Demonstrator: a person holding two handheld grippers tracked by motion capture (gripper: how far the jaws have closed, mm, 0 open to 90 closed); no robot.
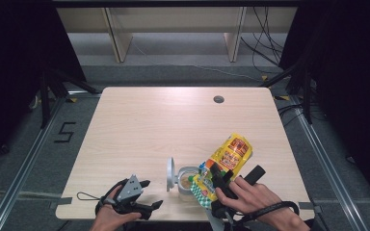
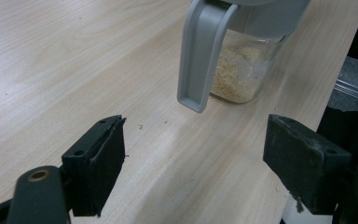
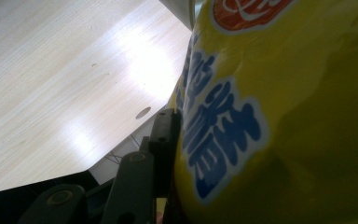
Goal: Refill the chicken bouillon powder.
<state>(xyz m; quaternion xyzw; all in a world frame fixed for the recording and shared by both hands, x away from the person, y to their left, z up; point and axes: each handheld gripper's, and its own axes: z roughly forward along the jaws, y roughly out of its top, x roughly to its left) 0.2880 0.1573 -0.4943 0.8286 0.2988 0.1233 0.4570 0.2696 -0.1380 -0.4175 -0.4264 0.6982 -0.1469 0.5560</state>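
My right hand-held gripper (image 1: 220, 179) clamps a glossy, crinkled yellow snack bag (image 1: 226, 161), tilted over and partly hiding a clear jar (image 1: 188, 182) of tan grains near the pale wooden worktop's (image 1: 149, 125) front edge, while my left hand-held gripper (image 1: 144, 195) rests with jaws apart.

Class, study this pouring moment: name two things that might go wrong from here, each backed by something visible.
1. The yellow bag, clamped in the right claw, tilts over the open jar; its contents may overshoot onto the table.
2. The jar stands near the table's front edge, unsteadied, since the left claw is open and apart; a nudge from the bag might tip it.
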